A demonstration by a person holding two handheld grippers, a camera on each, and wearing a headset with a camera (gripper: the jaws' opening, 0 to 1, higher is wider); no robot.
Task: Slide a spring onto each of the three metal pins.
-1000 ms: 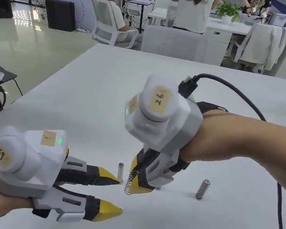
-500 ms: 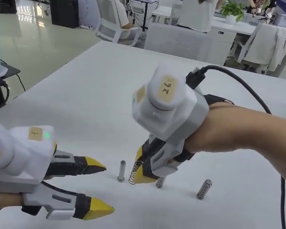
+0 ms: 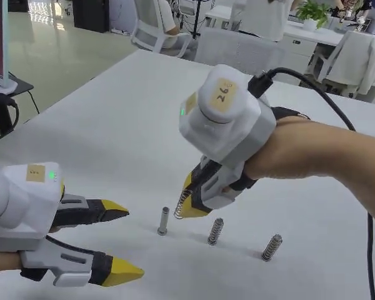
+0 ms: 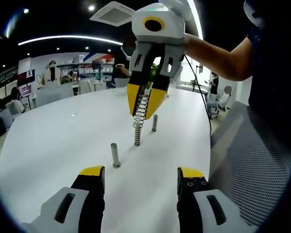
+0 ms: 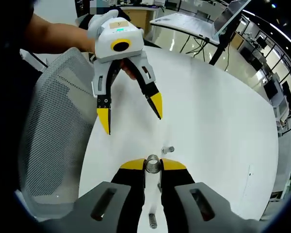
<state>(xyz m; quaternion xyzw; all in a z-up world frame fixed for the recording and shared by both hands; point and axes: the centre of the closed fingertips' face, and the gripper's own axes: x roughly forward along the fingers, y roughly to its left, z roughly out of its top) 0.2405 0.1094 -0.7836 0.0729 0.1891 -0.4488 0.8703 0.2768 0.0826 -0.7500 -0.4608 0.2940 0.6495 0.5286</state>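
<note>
The right gripper (image 3: 186, 209) points down and to the left, its yellow tips nearly closed and pinching a spring (image 3: 182, 205) between them. The bare right forearm (image 3: 312, 159) comes in from the right edge, with the wrist bent down. The left gripper (image 3: 128, 240) sits low at lower left, roughly level and pointing right, with its jaws spread wide apart.

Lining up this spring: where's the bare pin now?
Head view: the bare pin stands on the white table, just lower-left of the spring in the right gripper, left of two upright springs.
</note>
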